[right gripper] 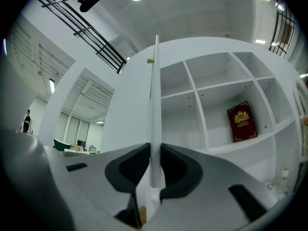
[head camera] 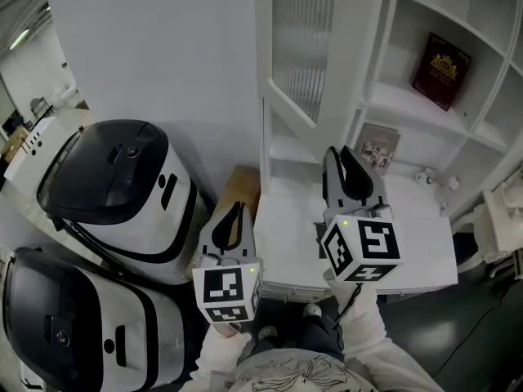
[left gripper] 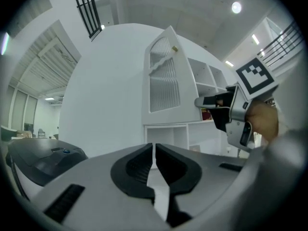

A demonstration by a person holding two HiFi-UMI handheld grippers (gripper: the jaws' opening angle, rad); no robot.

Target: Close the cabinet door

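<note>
The white cabinet door (head camera: pixel 298 47) with a ribbed glass panel stands swung open from the shelf unit (head camera: pixel 425 113). My right gripper (head camera: pixel 339 155) reaches up to the door's free edge. In the right gripper view that edge (right gripper: pixel 155 95) runs straight down between the jaws of the right gripper (right gripper: pixel 155 150), which are shut on it. The left gripper view shows the door (left gripper: pixel 163 81) from its front, with the right gripper (left gripper: pixel 199 101) at its edge. My left gripper (head camera: pixel 237 211) hangs lower left, shut and holding nothing (left gripper: pixel 154 150).
A dark red book (head camera: pixel 441 70) stands on an upper shelf, and a small picture card (head camera: pixel 378 148) leans at the back of the white counter (head camera: pixel 409 235). Two white-and-black domed machines (head camera: pixel 122 186) (head camera: pixel 73 325) stand at the left, against a white wall (head camera: pixel 155 47).
</note>
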